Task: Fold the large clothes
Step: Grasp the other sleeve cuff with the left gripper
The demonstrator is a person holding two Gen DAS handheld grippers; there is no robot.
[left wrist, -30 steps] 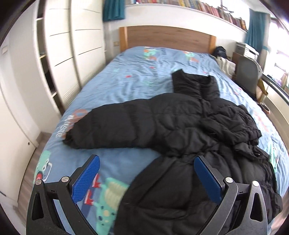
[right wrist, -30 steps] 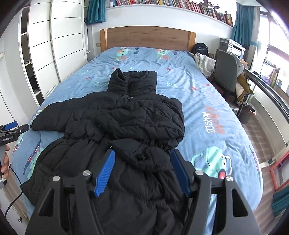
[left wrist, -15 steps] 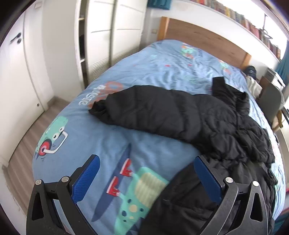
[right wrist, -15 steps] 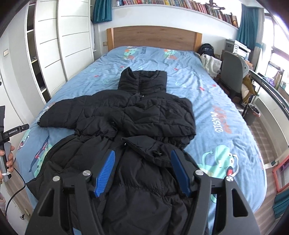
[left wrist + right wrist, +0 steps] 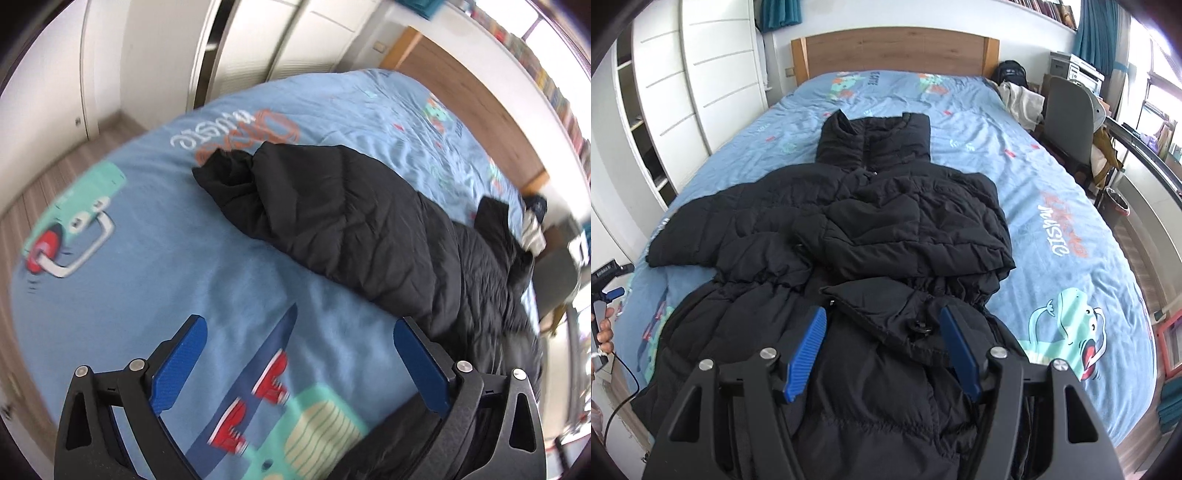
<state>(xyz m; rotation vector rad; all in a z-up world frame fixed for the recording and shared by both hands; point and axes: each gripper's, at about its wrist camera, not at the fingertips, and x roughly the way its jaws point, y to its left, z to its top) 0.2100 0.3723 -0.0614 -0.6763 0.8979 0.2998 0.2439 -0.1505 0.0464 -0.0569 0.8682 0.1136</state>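
Blue cartoon bedding (image 5: 1071,206) carries a black puffer coat (image 5: 849,229) sprawled across the frame's middle, collar toward the headboard. Both tongs stand apart and empty: left gripper (image 5: 299,365) over bare sheet, right gripper (image 5: 882,347) above the waist. Best to pinch the outstretched sleeve (image 5: 332,214) near its cuff and fold it across the chest.

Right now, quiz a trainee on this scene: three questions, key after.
1. True or false: the coat lies on the bed with its collar toward the headboard.
2. Which sleeve lies stretched out sideways: A the one nearer the wardrobe, B the one nearer the chair?
3. Is anything between the right gripper's pads?

Key: 1 true; 2 A; 3 no, it is open above the coat.
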